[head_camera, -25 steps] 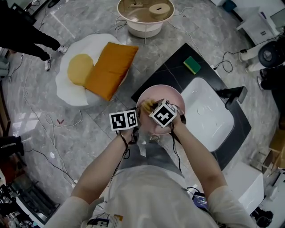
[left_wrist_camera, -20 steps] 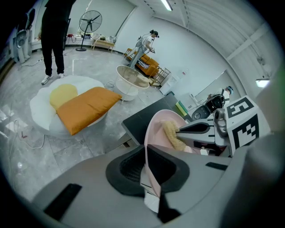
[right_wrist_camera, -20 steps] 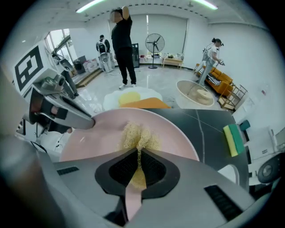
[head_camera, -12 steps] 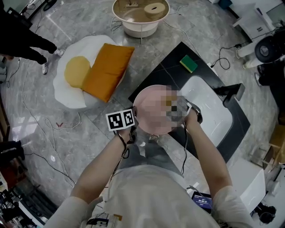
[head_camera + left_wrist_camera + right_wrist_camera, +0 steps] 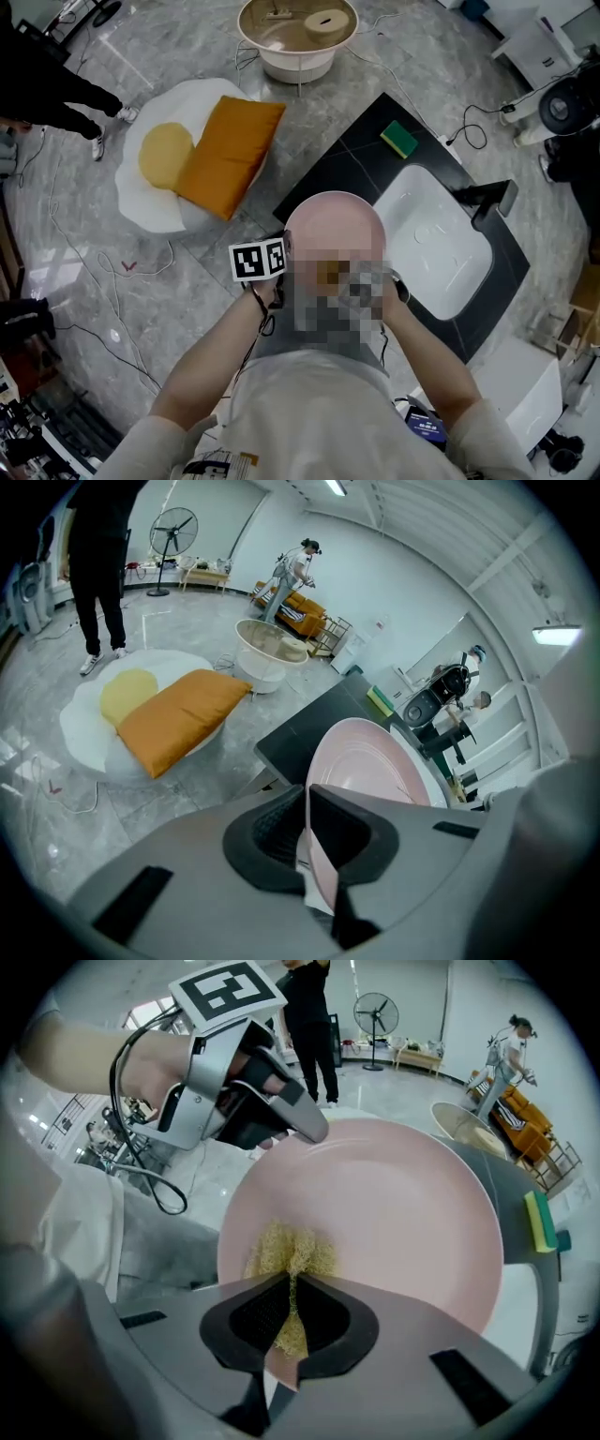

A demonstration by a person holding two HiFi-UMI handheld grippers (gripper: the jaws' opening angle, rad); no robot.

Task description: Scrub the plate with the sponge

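A pink plate [image 5: 336, 223] is held tilted above the edge of the black counter. My left gripper [image 5: 287, 247] is shut on the plate's left rim; in the left gripper view its jaws [image 5: 307, 841] pinch the thin edge of the plate [image 5: 370, 766]. My right gripper [image 5: 291, 1312] is shut on a yellow mesh sponge [image 5: 292, 1249], which presses against the near part of the plate's face [image 5: 403, 1213]. The right gripper view also shows the left gripper [image 5: 305, 1127] clamped on the far rim. In the head view a blurred patch covers the right gripper.
A green sponge [image 5: 399, 139] lies on the black counter [image 5: 342, 155] beside the white sink [image 5: 441, 246]. On the floor lie an orange cushion [image 5: 225, 150] on a white egg-shaped mat [image 5: 159, 202], a round white table [image 5: 298, 33] and cables. A person [image 5: 47, 84] stands at far left.
My right gripper has drawn the sponge across the plate, first to the right, then back to its near edge. The left gripper keeps its hold on the rim.
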